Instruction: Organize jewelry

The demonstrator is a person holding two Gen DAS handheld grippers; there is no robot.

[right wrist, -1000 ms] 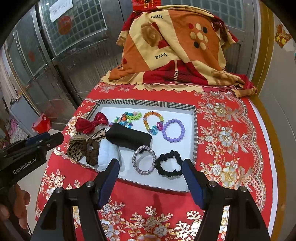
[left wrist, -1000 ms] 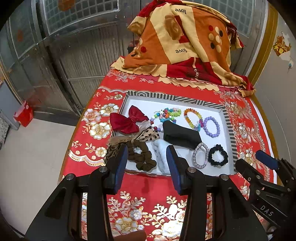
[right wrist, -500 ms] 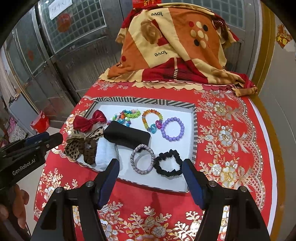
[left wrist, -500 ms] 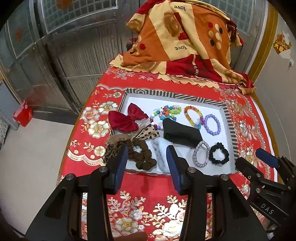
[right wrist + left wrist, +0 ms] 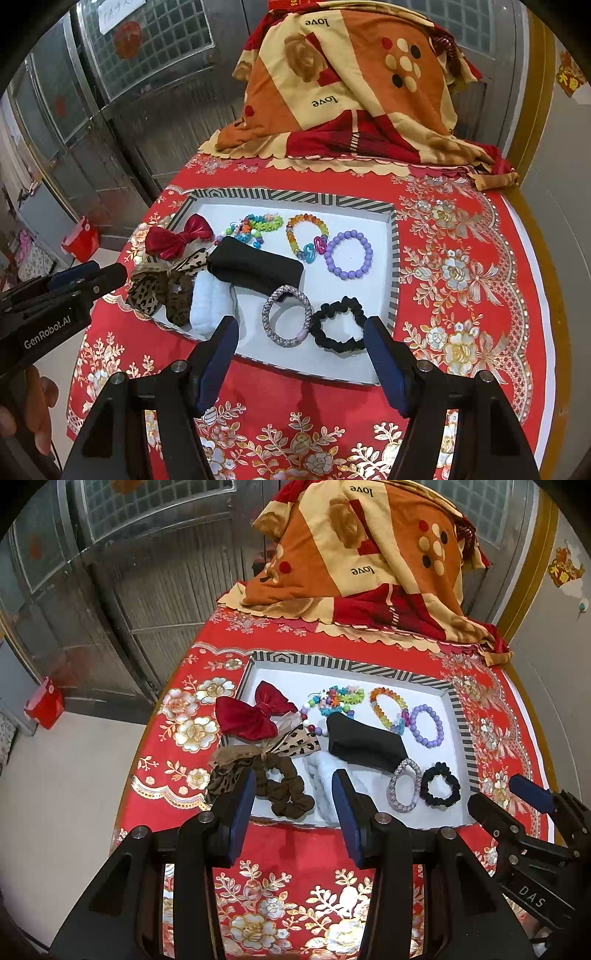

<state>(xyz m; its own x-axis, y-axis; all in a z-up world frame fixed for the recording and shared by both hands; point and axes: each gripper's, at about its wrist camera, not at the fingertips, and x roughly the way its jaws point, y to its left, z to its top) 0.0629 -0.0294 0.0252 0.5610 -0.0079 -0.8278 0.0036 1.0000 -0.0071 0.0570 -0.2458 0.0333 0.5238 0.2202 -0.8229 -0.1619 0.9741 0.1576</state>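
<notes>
Blue-padded left tool (image 5: 293,805) and right tool (image 5: 301,350) gape apart, empty, above the tray (image 5: 393,258).

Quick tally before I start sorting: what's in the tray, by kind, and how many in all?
Bows: 2, red bow, leopard bow
Beaded bracelets: 3, multicolour, amber, purple
Scrunchies: 2, brown, black
Braided band: 1
Black pouch: 1
White fluffy piece: 1
Total: 10
</notes>
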